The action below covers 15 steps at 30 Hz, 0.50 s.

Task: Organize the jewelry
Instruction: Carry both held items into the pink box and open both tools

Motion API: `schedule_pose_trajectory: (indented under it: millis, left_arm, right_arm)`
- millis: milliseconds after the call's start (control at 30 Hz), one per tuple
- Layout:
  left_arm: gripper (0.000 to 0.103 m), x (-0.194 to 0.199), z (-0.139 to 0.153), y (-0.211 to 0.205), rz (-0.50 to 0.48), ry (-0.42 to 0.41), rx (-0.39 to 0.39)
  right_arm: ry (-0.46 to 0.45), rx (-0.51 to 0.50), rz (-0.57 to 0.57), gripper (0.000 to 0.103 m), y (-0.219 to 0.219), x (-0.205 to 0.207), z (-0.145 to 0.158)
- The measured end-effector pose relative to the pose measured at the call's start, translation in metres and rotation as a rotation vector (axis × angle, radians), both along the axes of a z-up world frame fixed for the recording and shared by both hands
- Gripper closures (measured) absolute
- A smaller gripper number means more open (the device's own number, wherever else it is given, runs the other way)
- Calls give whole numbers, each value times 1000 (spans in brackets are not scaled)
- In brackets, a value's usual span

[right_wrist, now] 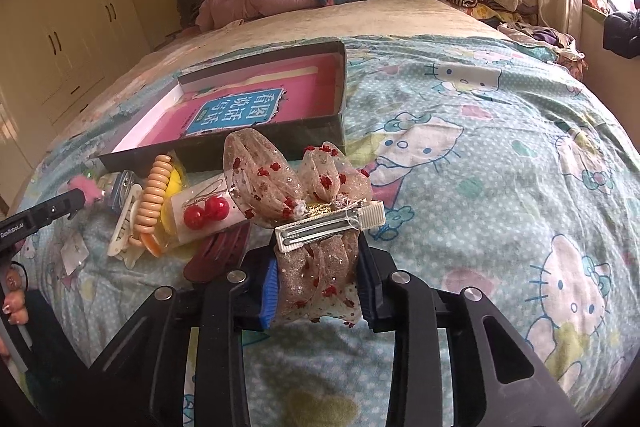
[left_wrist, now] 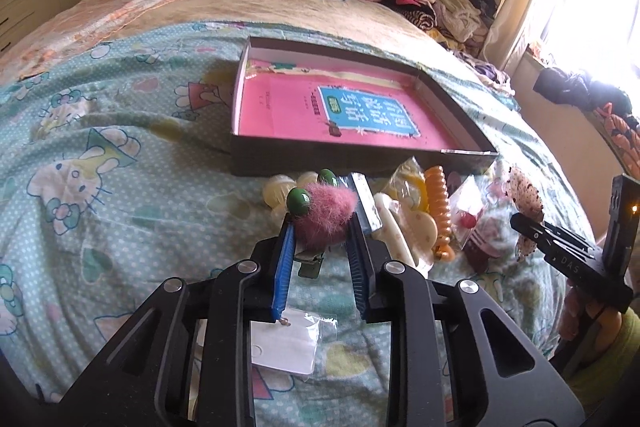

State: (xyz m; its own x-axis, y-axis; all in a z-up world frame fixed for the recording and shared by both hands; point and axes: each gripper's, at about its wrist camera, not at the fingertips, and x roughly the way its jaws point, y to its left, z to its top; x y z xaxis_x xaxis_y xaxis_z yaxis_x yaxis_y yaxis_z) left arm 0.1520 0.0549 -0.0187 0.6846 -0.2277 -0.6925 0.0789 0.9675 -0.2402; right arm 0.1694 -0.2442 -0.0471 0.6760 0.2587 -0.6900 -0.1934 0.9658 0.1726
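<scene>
Left gripper (left_wrist: 320,227) clamps the pink fuzzy clip (left_wrist: 326,217); right gripper (right_wrist: 318,283) clamps the lace bow clip (right_wrist: 316,227).

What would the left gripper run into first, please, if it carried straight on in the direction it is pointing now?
Probably the near wall of the open box. The left gripper is shut on the pink fluffy hair clip and points over the pale round clips towards that wall, though depth is hard to judge here.

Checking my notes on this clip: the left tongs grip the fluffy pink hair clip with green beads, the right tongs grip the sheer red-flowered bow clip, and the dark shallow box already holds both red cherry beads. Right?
Wrong about the box. The right wrist view shows the red cherry beads lying in the pile on the bedspread, outside the dark shallow box, which holds only a pink book. The rest stands.
</scene>
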Motion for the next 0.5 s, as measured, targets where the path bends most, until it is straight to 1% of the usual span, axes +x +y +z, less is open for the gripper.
schedule_pose_trajectory:
  millis: [233,500]
  left_arm:
    - [85,9,19,26,53,-32,-24]
    - [85,31,34,50,98,-59,-31]
  right_arm:
    - [-47,3,4,72,0,6,20]
    - [-81,14,43,72,13,31,39]
